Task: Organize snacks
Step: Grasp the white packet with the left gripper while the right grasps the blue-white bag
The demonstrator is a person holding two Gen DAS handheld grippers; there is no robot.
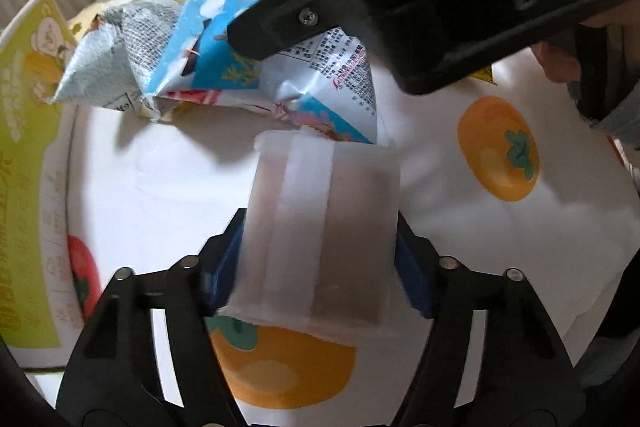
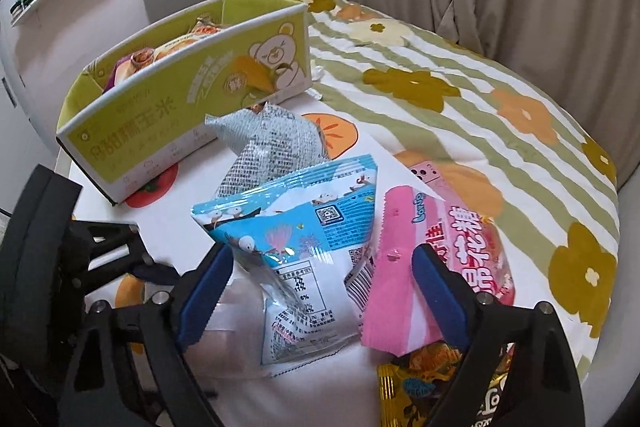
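- Our left gripper (image 1: 320,263) has its blue pads squeezing a frosty white packet (image 1: 320,219) from both sides.
- Our right gripper (image 2: 320,291) is spread wide around a blue and white snack bag (image 2: 296,251); we cannot tell if the pads touch it.
- A pink candy bag (image 2: 404,259) lies just right of it.
- The green box (image 2: 180,107) sits far left, with snacks inside.

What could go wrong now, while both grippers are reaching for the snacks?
The right gripper straddles both the blue bag and the pink bag, so it may pinch two at once. The left gripper squeezes a soft white packet, which could crush or slip.
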